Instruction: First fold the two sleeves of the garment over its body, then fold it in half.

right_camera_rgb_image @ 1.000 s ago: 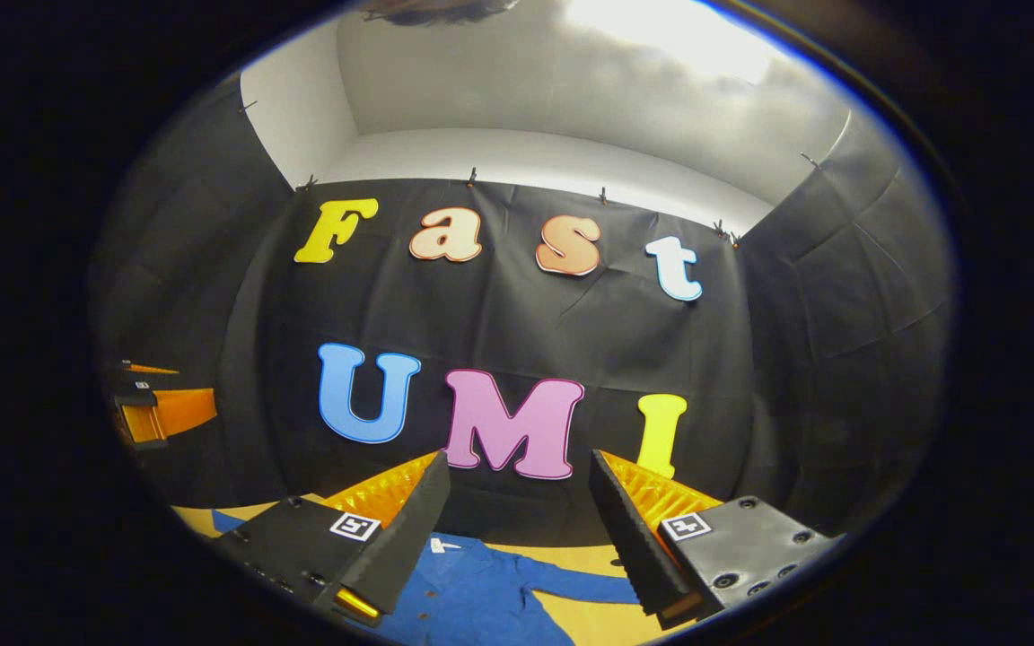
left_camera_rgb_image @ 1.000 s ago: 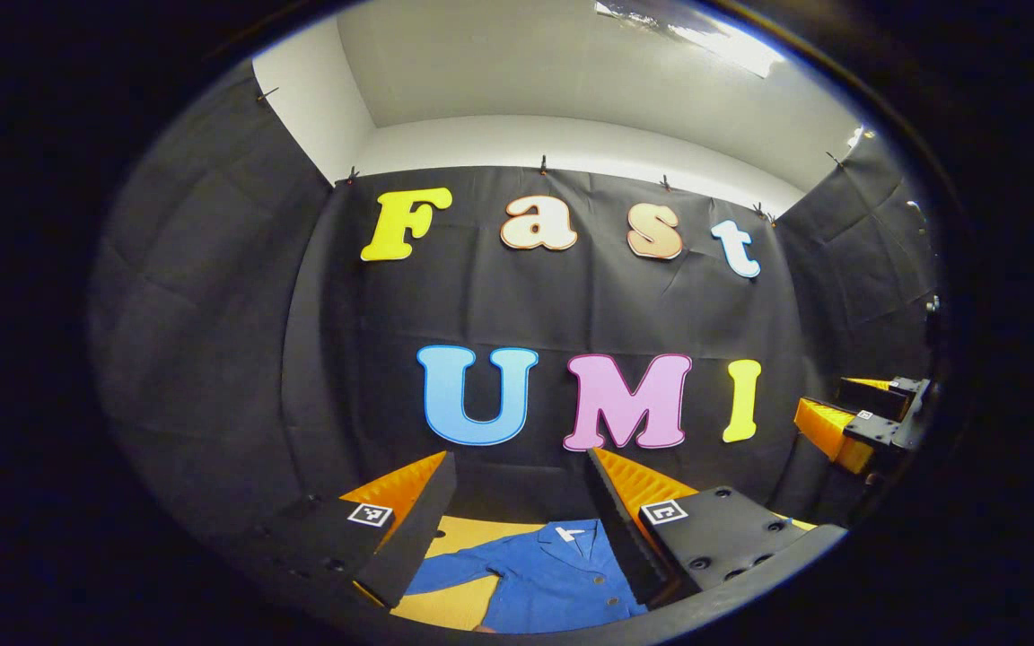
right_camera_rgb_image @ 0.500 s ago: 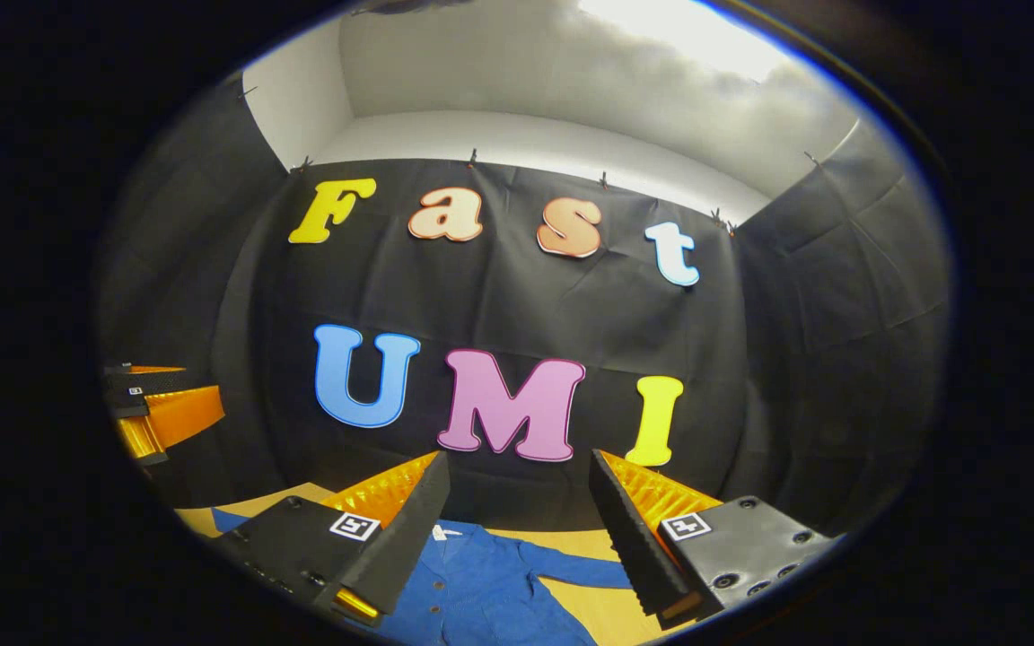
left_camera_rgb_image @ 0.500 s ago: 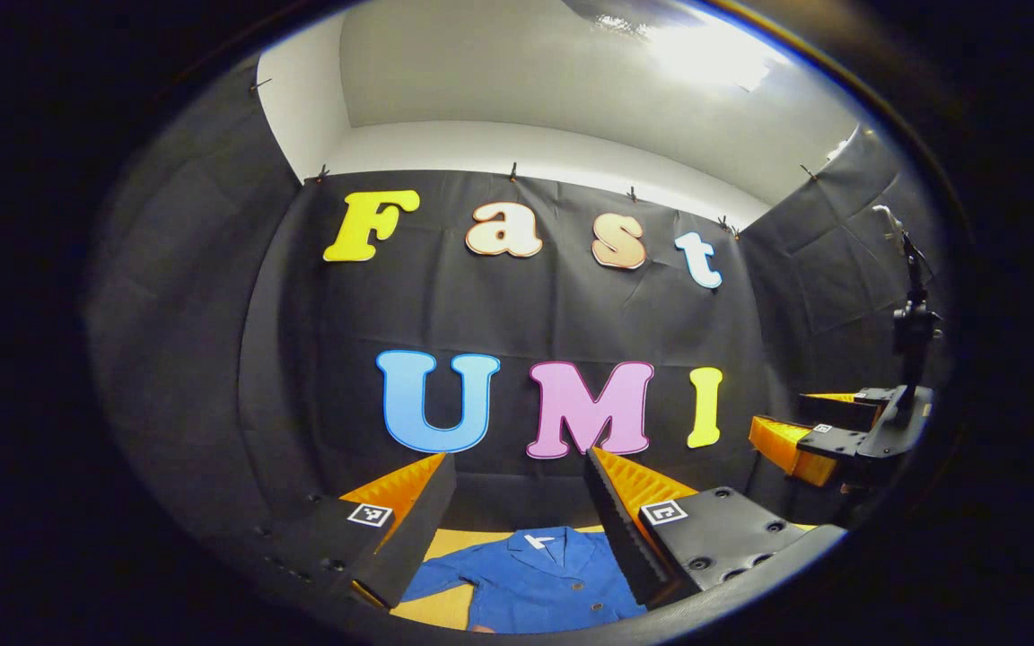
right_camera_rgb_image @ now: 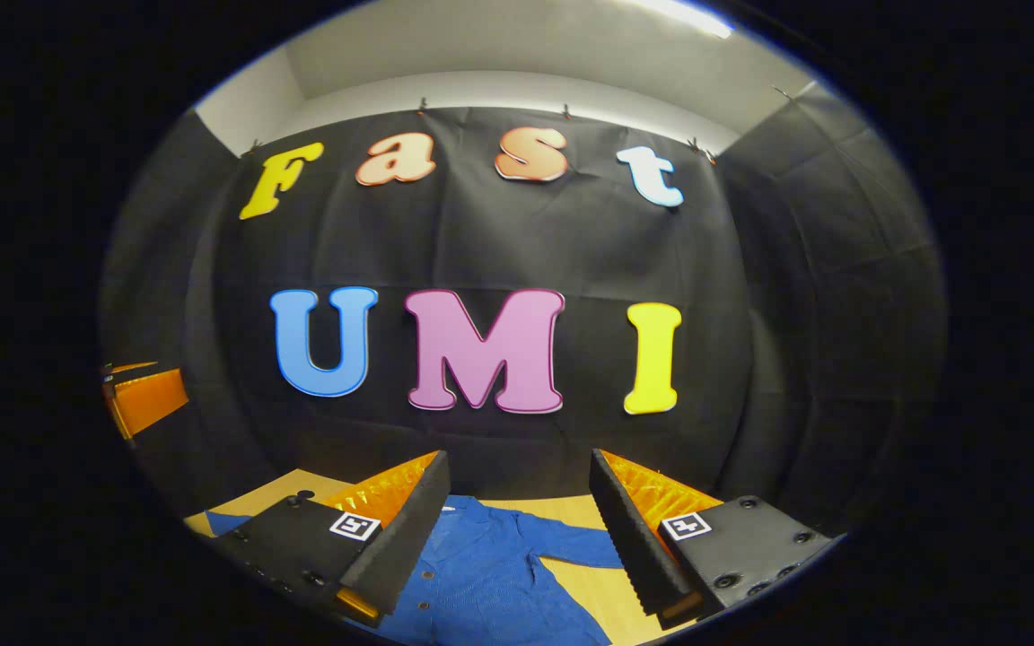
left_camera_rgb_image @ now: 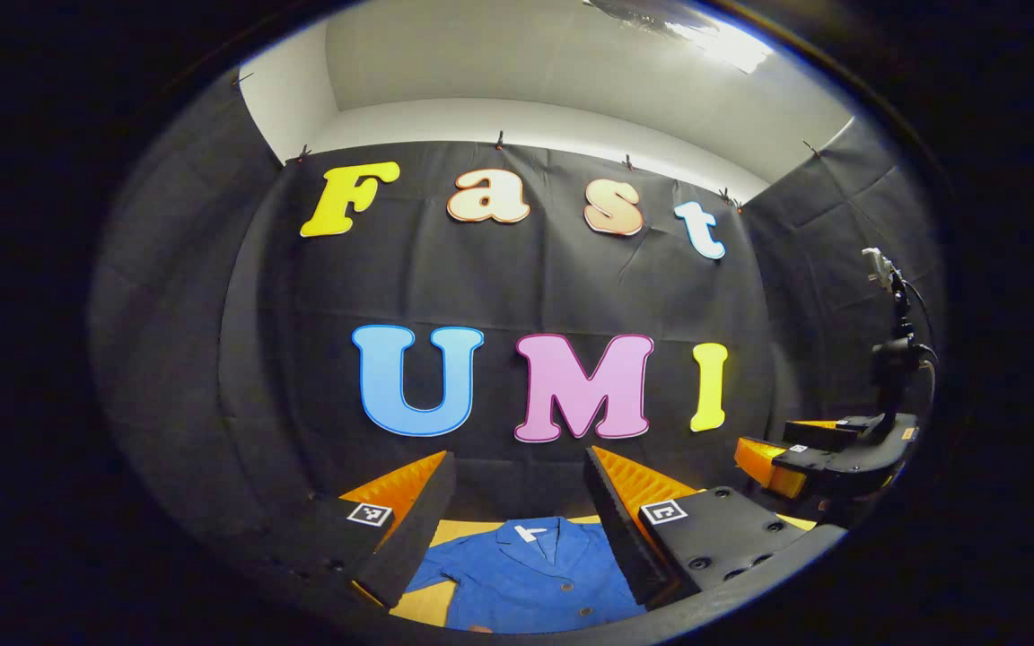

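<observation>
A blue buttoned jacket [left_camera_rgb_image: 526, 583] lies flat on a tan table [left_camera_rgb_image: 445, 534], collar toward the back wall. In the left gripper view it sits below and between the fingers of my left gripper [left_camera_rgb_image: 517, 467], which hangs open above it with nothing held. In the right gripper view the jacket [right_camera_rgb_image: 490, 574] stretches one sleeve [right_camera_rgb_image: 571, 549] to the right, under my right gripper [right_camera_rgb_image: 517, 467], also open and empty. The right gripper [left_camera_rgb_image: 827, 453] shows at the far right of the left gripper view. The left gripper [right_camera_rgb_image: 142, 399] shows at the left edge of the right gripper view.
Black cloth walls close the booth at the back and on both sides. The tan table [right_camera_rgb_image: 598, 511] reaches to the back wall. A black stand with a cable [left_camera_rgb_image: 892, 359] rises at the right of the left gripper view.
Both views have tilted downward, so the wall has risen in them and more of the jacket shows. The right gripper has dropped lower in the left gripper view. Both grippers stay open.
</observation>
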The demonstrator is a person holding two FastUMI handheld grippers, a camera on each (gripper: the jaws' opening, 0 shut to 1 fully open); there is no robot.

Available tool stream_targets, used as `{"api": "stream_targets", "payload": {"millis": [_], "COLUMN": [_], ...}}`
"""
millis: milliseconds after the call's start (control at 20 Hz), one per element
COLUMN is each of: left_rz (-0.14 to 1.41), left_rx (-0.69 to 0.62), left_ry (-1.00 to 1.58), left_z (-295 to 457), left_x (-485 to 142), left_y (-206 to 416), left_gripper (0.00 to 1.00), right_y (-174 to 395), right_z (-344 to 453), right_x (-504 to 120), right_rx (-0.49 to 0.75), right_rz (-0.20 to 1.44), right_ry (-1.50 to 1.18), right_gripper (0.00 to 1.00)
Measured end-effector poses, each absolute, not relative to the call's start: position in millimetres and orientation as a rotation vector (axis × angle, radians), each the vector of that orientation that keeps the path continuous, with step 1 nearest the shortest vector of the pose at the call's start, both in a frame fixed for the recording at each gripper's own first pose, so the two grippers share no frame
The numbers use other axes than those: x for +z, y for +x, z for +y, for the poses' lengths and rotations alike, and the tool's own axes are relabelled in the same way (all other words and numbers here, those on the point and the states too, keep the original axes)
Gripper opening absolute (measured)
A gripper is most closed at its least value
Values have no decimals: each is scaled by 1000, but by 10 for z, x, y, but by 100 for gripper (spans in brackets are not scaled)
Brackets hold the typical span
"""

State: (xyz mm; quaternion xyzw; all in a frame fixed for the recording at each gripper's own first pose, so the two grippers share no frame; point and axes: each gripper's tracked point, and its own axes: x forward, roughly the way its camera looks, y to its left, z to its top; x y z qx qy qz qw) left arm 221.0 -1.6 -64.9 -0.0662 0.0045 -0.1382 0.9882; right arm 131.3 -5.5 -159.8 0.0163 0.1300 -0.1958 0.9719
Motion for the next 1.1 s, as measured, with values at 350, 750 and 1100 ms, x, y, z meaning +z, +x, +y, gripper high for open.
{"api": "stream_targets", "payload": {"millis": [350, 750, 1100], "left_rz": [152, 363, 489], "left_rx": [-252, -215, -248], "left_ry": [-113, -62, -36], "left_z": [-337, -689, -1075], "left_x": [-1048, -1565, -1801], "left_y": [2414, 2461, 2281], "left_gripper": [83, 83, 83], "right_y": [1118, 638, 71], "right_z": [-1384, -2831, -3508], "right_x": [-2989, -4385, -5140], "right_rx": [-624, -795, -979], "right_rz": [585, 896, 1111], "right_ry": [99, 184, 392], "right_gripper": [98, 96, 98]}}
